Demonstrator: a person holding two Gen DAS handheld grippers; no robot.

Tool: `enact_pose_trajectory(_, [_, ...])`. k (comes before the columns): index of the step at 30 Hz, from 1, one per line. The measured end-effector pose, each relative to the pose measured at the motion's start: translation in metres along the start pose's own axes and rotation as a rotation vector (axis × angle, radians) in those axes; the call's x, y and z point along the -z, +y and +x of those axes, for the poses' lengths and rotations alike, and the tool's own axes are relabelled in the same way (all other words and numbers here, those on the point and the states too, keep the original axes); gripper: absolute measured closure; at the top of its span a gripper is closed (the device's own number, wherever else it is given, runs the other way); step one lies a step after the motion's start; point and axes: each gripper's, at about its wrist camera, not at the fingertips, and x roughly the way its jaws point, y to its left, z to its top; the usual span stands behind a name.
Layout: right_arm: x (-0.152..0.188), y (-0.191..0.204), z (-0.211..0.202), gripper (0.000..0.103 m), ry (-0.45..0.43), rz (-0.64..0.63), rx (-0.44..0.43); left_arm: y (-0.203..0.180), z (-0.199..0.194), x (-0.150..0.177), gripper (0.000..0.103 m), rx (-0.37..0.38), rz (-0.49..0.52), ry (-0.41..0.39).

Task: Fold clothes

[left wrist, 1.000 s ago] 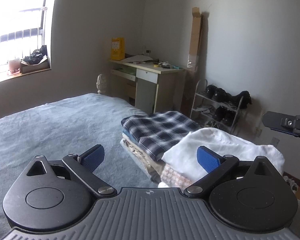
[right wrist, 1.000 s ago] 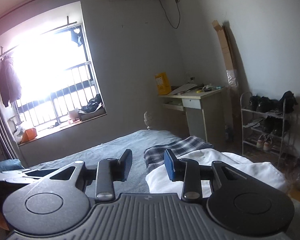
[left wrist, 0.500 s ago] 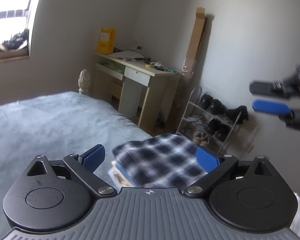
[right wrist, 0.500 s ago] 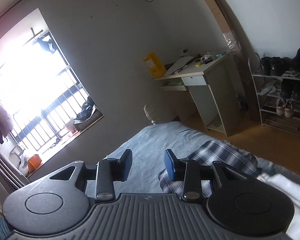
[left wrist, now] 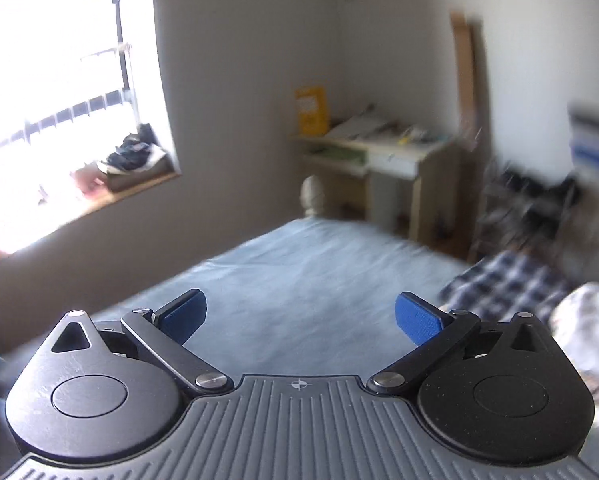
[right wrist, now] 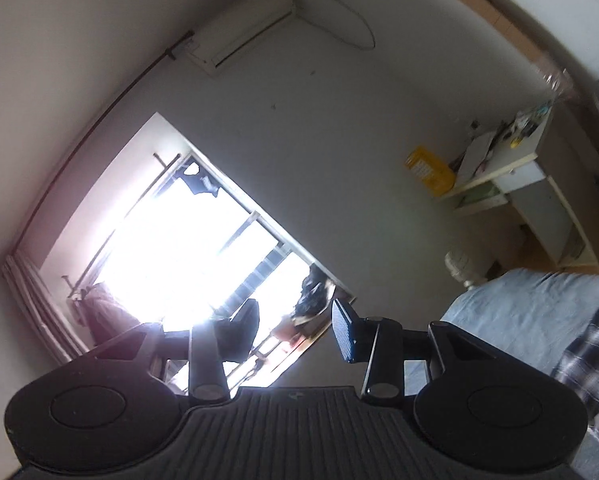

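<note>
A bed (left wrist: pixel 299 280) covered in a pale blue-grey sheet fills the space ahead of and below the left gripper (left wrist: pixel 301 316). Its near edge is hidden under the gripper body and its right side runs out of frame. The left gripper's jaws stand wide apart with only bare sheet showing between the blue pads (left wrist: pixel 415 320).

Ahead and to the left of this gripper, a barred window (left wrist: pixel 59 100) is so overexposed that nothing outside can be made out; dark bundled items on its sill are too blurred to identify. Ahead and to the right stands a small desk (left wrist: pixel 399 160) with a yellow box (left wrist: pixel 310 110) on it. A shoe rack (left wrist: pixel 531 208) further right is smeared by motion.

To the right of the left gripper, close by, lies a folded plaid shirt (left wrist: pixel 499 284), and just beside it, nearer the camera, a white garment (left wrist: pixel 587 328) cut off by the frame edge. Both are blurred.

The right gripper (right wrist: pixel 295 330) is seen in a strongly tilted view, pointing toward the window and wall. Its jaws have just been opening a little and stand moderately apart, with nothing between them. Its left finger is only a dark silhouette against the glare. An air conditioner (right wrist: pixel 243 28) sits high on the wall above it. The plaid shirt appears only as a strip at the lower right edge of this view.
</note>
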Motion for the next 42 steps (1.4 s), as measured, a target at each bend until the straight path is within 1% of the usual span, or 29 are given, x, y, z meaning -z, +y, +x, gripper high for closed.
enact_pose_trajectory(3, [0.047,0.021,-0.046,0.059,-0.011,-0.140,0.239,0.039,0.000,0.050,0.002,0.214,-0.084,-0.050])
enact_pose_trajectory(4, [0.061,0.031,-0.063,0.059,-0.028,-0.184,0.317,0.044,0.001,0.067,0.003,0.279,-0.065,-0.046])
enact_pose_trajectory(6, [0.090,0.056,-0.099,0.059,-0.098,-0.267,0.501,0.049,-0.002,0.097,0.003,0.356,-0.011,-0.058])
enact_pose_trajectory(7, [0.102,0.066,-0.111,0.056,-0.127,-0.298,0.589,0.049,-0.005,0.109,0.003,0.392,0.018,-0.071])
enact_pose_trajectory(8, [0.112,0.076,-0.122,0.055,-0.153,-0.326,0.673,0.049,-0.004,0.122,0.002,0.426,0.032,-0.063])
enact_pose_trajectory(9, [0.123,0.086,-0.130,0.055,-0.169,-0.333,0.746,0.047,-0.001,0.130,0.002,0.463,0.048,-0.022])
enact_pose_trajectory(10, [0.132,0.093,-0.135,0.055,-0.180,-0.322,0.798,0.045,0.003,0.138,0.002,0.500,0.065,0.020])
enact_pose_trajectory(11, [0.143,0.097,-0.139,0.055,-0.173,-0.314,0.840,0.043,0.007,0.147,0.002,0.530,0.087,0.065])
enact_pose_trajectory(13, [0.167,0.104,-0.144,0.055,-0.151,-0.295,0.919,0.042,0.008,0.166,0.003,0.561,0.119,0.094])
enact_pose_trajectory(15, [0.194,0.106,-0.150,0.055,-0.113,-0.246,0.965,0.044,0.005,0.181,0.003,0.605,0.141,0.117])
enact_pose_trajectory(16, [0.206,0.110,-0.153,0.055,-0.097,-0.224,0.984,0.045,0.001,0.181,0.003,0.636,0.145,0.116])
enact_pose_trajectory(17, [0.215,0.119,-0.160,0.055,-0.092,-0.230,1.003,0.044,-0.001,0.179,0.003,0.672,0.163,0.113])
enact_pose_trajectory(18, [0.223,0.128,-0.167,0.055,-0.090,-0.245,1.024,0.040,-0.002,0.176,0.003,0.691,0.187,0.111])
enact_pose_trajectory(19, [0.227,0.140,-0.177,0.055,-0.110,-0.261,1.057,0.035,-0.006,0.171,0.003,0.703,0.218,0.108])
enact_pose_trajectory(20, [0.227,0.151,-0.189,0.054,-0.132,-0.267,1.077,0.031,-0.010,0.167,0.003,0.717,0.231,0.101])
enact_pose_trajectory(21, [0.222,0.160,-0.199,0.054,-0.129,-0.259,1.080,0.027,-0.014,0.162,0.003,0.731,0.243,0.094])
enact_pose_trajectory(22, [0.215,0.166,-0.205,0.053,-0.107,-0.245,1.076,0.023,-0.019,0.157,0.003,0.735,0.242,0.096])
enact_pose_trajectory(24, [0.208,0.175,-0.210,0.049,-0.060,-0.243,1.057,0.015,-0.027,0.157,0.002,0.732,0.218,0.144])
enact_pose_trajectory(25, [0.206,0.176,-0.207,0.040,-0.020,-0.237,1.056,0.013,-0.031,0.160,0.002,0.731,0.190,0.177])
enact_pose_trajectory(26, [0.208,0.176,-0.207,0.038,0.000,-0.218,1.055,0.010,-0.035,0.164,0.001,0.731,0.162,0.210])
enact_pose_trajectory(28, [0.221,0.174,-0.211,0.037,0.023,-0.194,1.002,0.007,-0.042,0.180,0.001,0.720,0.128,0.233])
enact_pose_trajectory(29, [0.231,0.170,-0.213,0.037,0.025,-0.197,0.984,0.002,-0.045,0.191,0.001,0.701,0.119,0.245])
enact_pose_trajectory(32, [0.270,0.147,-0.233,0.036,0.056,-0.202,0.992,-0.022,-0.053,0.221,0.001,0.635,0.128,0.280])
enact_pose_trajectory(34, [0.293,0.127,-0.249,0.036,0.076,-0.205,1.000,-0.038,-0.061,0.239,0.001,0.589,0.129,0.266])
enact_pose_trajectory(35, [0.303,0.118,-0.257,0.036,0.085,-0.215,1.006,-0.047,-0.068,0.248,0.001,0.545,0.127,0.266])
enact_pose_trajectory(37, [0.317,0.108,-0.269,0.036,0.096,-0.257,1.046,-0.061,-0.079,0.260,0.002,0.493,0.144,0.302])
enact_pose_trajectory(39, [0.328,0.106,-0.283,0.035,0.106,-0.271,1.059,-0.071,-0.095,0.270,0.001,0.457,0.131,0.292])
enact_pose_trajectory(41, [0.333,0.107,-0.293,0.023,0.127,-0.272,1.057,-0.080,-0.111,0.279,0.001,0.408,0.091,0.284])
enact_pose_trajectory(42, [0.335,0.107,-0.299,0.022,0.146,-0.265,1.055,-0.084,-0.118,0.282,0.001,0.399,0.077,0.283])
